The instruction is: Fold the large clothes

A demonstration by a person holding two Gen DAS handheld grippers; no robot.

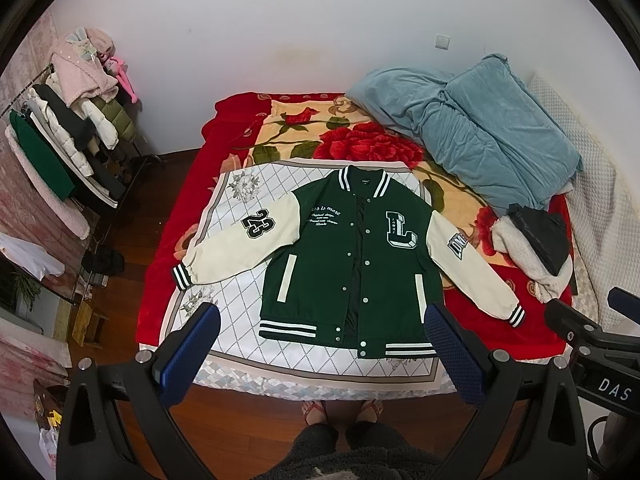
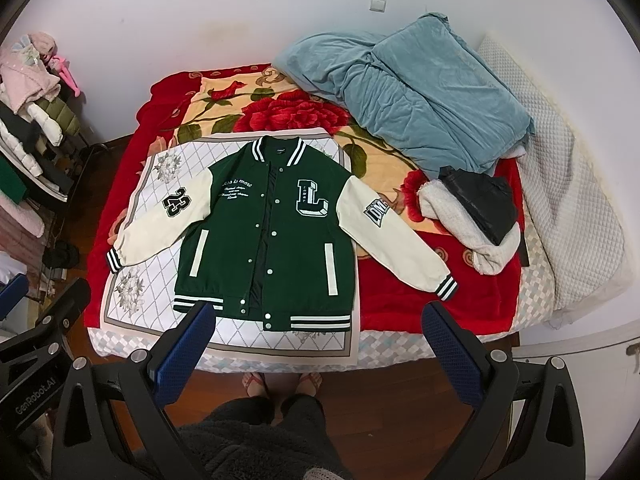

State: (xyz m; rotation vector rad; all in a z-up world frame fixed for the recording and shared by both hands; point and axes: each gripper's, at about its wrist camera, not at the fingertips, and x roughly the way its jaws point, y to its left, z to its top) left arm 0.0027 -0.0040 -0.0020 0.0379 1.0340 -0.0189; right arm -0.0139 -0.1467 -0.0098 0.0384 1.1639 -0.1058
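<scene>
Varsity jacket [image 1: 352, 256], green body, cream sleeves: lies flat, front up and unfolded on a white diamond-patterned cloth [image 1: 236, 216] at the near end of the bed [image 1: 176, 240]; both sleeves spread outward. The snap front gapes slightly, showing dark lining. Small script on the chest is too fine to read; the sleeve patch [image 2: 376, 210] is only partly legible.

Left gripper [image 1: 320, 344]: fingers spread wide, holding nothing, above the jacket hem; its right finger [image 1: 452, 344] covers the hem's corner.

Right gripper [image 2: 316, 340]: likewise spread apart and empty, above the bed's near edge; its left finger [image 2: 188, 344] hides part of the hem.

Person's sandalled feet [image 1: 344, 410]: on a wooden floor, partly cut off by dark clothing.

Black-and-cream garment heap [image 2: 476, 216]: beside the right sleeve, apart from it.

Red rose blanket [image 2: 304, 116]: under the cloth.

Blue quilt [image 2: 420, 100]: bunched at the far right.

Clothes rack [image 1: 68, 132]: loaded, far left, against the white wall.
</scene>
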